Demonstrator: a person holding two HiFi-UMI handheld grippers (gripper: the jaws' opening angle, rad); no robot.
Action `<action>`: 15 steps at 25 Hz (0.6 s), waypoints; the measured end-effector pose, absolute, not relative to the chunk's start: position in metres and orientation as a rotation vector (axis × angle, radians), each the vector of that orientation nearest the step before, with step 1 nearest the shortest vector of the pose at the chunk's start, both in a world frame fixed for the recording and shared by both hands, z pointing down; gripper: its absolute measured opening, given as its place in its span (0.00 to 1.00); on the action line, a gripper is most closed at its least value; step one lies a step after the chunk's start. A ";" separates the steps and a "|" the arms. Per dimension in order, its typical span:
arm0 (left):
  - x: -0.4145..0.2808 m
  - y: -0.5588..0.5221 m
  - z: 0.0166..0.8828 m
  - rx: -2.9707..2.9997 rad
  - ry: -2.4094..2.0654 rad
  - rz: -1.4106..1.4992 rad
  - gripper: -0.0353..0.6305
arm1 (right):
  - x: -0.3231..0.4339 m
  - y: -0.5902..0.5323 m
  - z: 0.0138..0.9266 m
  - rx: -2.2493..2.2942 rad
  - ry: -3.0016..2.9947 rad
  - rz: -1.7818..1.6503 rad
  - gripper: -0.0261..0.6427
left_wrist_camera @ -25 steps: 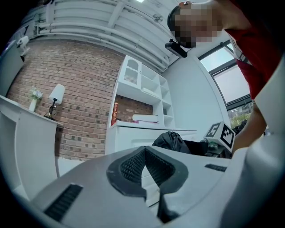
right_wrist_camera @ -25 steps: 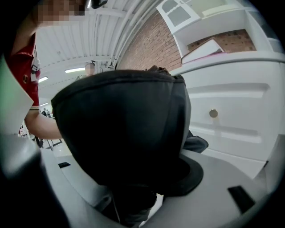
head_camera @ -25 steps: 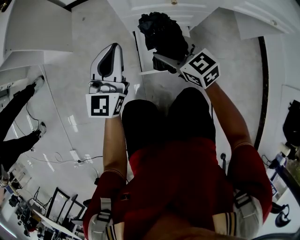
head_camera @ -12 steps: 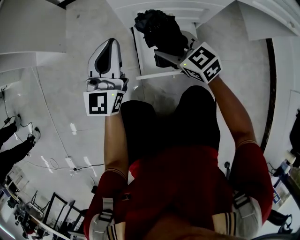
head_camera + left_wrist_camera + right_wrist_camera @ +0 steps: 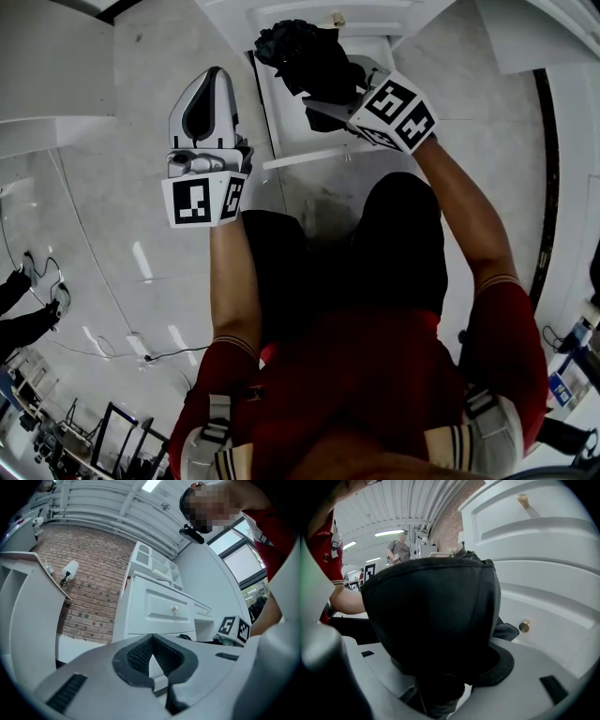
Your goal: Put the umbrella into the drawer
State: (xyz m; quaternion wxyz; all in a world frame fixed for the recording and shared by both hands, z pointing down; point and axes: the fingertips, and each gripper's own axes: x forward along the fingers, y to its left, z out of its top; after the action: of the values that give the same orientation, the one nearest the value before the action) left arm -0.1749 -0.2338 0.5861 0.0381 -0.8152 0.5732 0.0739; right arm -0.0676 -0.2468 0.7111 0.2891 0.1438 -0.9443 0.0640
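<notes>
Your right tongs clamp the bundled black umbrella, held just above the open drawer and pointing down into it. Your left tongs are closed and empty, just left of the drawer.

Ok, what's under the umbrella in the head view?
The pulled-out white drawer: its left strip and front edge show and look bare. The black umbrella, clamped in the right gripper, covers the rest of its inside.

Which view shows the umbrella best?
The head view: the whole black umbrella shows there, held in the right tongs over the open drawer. The right gripper view is too close, so the umbrella fills it. The left gripper view shows at most a dark scrap.
</notes>
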 end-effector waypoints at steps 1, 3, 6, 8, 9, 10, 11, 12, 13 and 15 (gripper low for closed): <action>-0.174 -0.234 0.592 -2.497 1.758 0.232 0.06 | -0.067 -0.247 0.720 0.375 -2.506 0.171 0.43; -0.173 -0.234 0.603 -2.492 1.759 0.241 0.06 | -0.067 -0.248 0.736 0.358 -2.479 0.173 0.43; -0.173 -0.236 0.618 -2.483 1.766 0.257 0.06 | -0.067 -0.250 0.757 0.336 -2.433 0.169 0.43; -0.174 -0.237 0.627 -2.479 1.769 0.251 0.06 | -0.068 -0.252 0.771 0.319 -2.401 0.171 0.43; -0.174 -0.238 0.632 -2.478 1.767 0.241 0.06 | -0.069 -0.252 0.778 0.311 -2.385 0.175 0.43; -0.173 -0.239 0.635 -2.478 1.763 0.234 0.06 | -0.069 -0.253 0.784 0.302 -2.368 0.179 0.43; -0.172 -0.239 0.638 -2.478 1.762 0.230 0.06 | -0.068 -0.253 0.791 0.294 -2.349 0.185 0.43; -0.172 -0.240 0.640 -2.478 1.763 0.233 0.06 | -0.068 -0.253 0.797 0.285 -2.329 0.190 0.43; -0.173 -0.240 0.641 -2.477 1.768 0.239 0.06 | -0.068 -0.253 0.804 0.277 -2.308 0.194 0.43; -0.175 -0.240 0.645 -2.474 1.776 0.245 0.06 | -0.068 -0.253 0.818 0.260 -2.264 0.197 0.43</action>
State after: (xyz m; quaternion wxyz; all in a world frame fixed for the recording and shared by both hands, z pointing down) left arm -0.1745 -0.2398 0.6446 0.0430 -0.8090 0.5808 0.0801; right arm -0.0677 -0.2533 0.8178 0.4143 0.1034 -0.9008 0.0783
